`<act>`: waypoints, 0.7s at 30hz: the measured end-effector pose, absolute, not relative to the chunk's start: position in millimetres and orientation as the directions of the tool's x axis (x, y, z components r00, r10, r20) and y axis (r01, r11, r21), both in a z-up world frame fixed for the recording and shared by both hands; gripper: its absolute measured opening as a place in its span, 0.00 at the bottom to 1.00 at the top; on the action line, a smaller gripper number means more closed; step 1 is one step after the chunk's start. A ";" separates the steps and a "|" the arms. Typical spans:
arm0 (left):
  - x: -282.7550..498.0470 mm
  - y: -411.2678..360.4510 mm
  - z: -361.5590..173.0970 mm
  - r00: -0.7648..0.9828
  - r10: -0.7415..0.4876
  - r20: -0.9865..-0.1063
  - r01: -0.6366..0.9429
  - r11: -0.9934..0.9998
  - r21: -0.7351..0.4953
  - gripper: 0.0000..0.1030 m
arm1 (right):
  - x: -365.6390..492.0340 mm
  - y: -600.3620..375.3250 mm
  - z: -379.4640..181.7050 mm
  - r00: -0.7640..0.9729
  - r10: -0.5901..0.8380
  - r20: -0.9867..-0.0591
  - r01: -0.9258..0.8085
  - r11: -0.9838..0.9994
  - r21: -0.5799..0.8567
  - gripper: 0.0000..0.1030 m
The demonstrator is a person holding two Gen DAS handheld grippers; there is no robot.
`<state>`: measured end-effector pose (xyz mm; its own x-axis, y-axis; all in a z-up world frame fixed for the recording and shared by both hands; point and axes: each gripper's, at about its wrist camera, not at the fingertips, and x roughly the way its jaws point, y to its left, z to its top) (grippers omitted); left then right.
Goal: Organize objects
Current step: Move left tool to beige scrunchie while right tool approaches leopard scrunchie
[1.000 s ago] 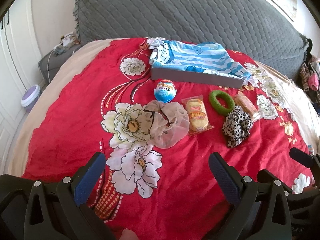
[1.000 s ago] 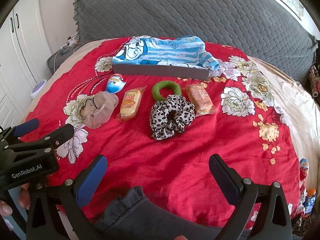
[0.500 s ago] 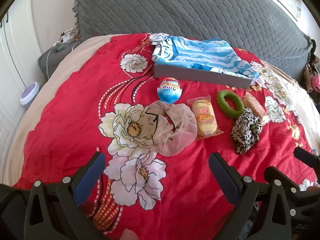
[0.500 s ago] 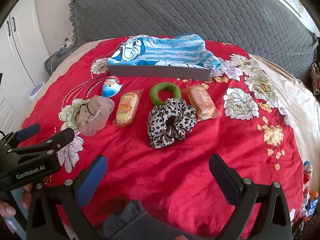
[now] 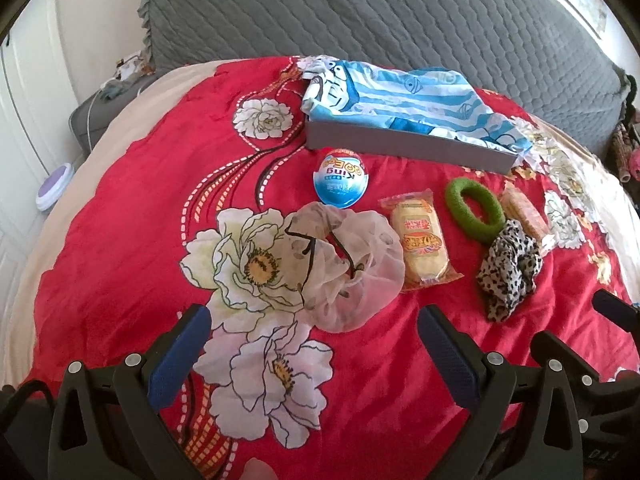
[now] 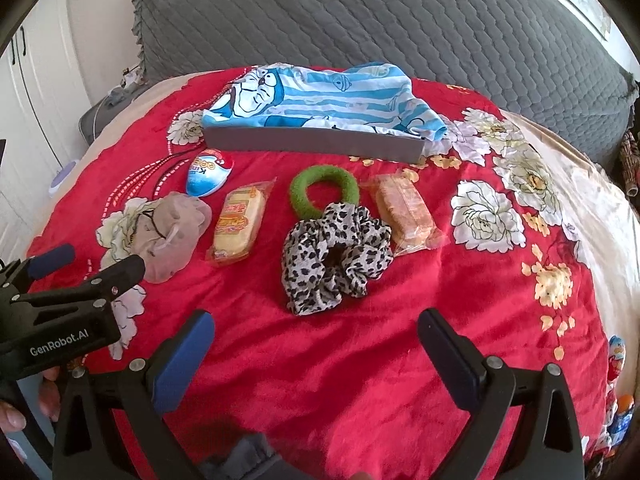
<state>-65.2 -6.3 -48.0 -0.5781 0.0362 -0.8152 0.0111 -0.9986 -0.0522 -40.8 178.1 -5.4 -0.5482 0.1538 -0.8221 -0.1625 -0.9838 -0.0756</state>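
Jaws wide apart on both grippers, nothing between them. Left gripper (image 5: pixel 312 344) low over red floral bedspread (image 5: pixel 120 220), just short of sheer beige pouch (image 5: pixel 348 264). Right gripper (image 6: pixel 316 344) low over same spread, near side of leopard scrunchie (image 6: pixel 332 256).

Items in rough row across bed, L to R in right wrist view: pouch, blue-white egg toy (image 6: pixel 208 178) just behind it, yellow snack pack (image 6: pixel 238 226), green ring (image 6: pixel 324 190) w/ scrunchie overlapping its near edge, orange snack pack (image 6: pixel 404 210) touching scrunchie's right side. Grey box (image 6: pixel 312 144) behind row, blue striped cartoon cloth (image 6: pixel 320 98) draped over/in it. Grey quilted headboard cover (image 6: pixel 360 20) at back. Fingers (image 6: pixel 12 416) visible under left gripper body at lower left.
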 end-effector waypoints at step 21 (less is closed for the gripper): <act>-98.9 -4.2 -71.6 -0.558 0.013 -0.830 0.008 -1.000 -0.022 1.00 | -69.5 194.6 -30.0 -0.514 0.166 -0.841 -0.188 -0.979 -0.078 0.99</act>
<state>-98.9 -4.2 -71.6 -0.5581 0.0135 -0.8296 0.0083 -0.9997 -0.0218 -69.5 194.6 -30.0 -0.5144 0.1657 -0.8414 -0.1876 -0.9791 -0.0781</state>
